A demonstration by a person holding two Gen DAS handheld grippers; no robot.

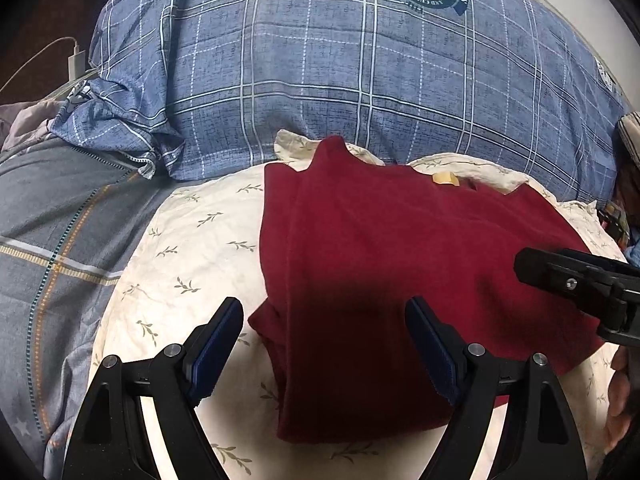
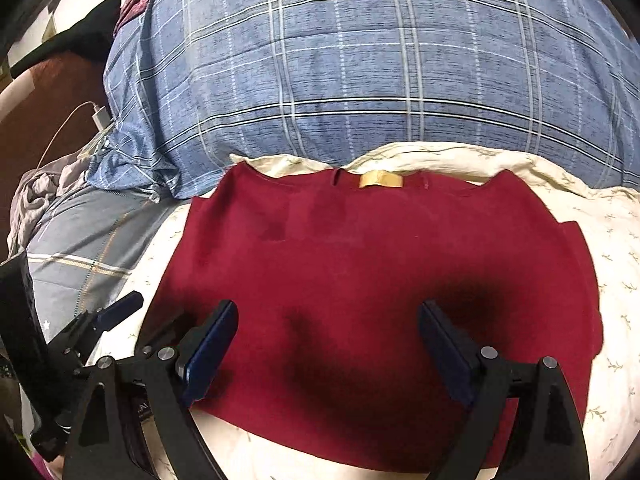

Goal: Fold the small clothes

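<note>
A dark red garment (image 1: pixel 400 264) lies flat on a cream leaf-print cloth (image 1: pixel 192 256), its neck label (image 1: pixel 446 179) at the far edge; its left side is folded inward. My left gripper (image 1: pixel 324 344) is open and empty, hovering over the garment's near left part. In the right wrist view the garment (image 2: pixel 360 272) spreads wide with its label (image 2: pixel 380 181) at the far edge. My right gripper (image 2: pixel 328 348) is open and empty above the garment's near middle. The right gripper also shows at the right edge of the left wrist view (image 1: pixel 576 280), and the left gripper at lower left of the right wrist view (image 2: pixel 104 320).
A big blue plaid quilt (image 1: pixel 340 72) bulges just behind the cream cloth (image 2: pixel 612 240). A grey plaid bedsheet (image 1: pixel 52 240) lies to the left. A white charger and cable (image 1: pixel 76 62) rest at the far left. A hand (image 1: pixel 620 396) shows at the right edge.
</note>
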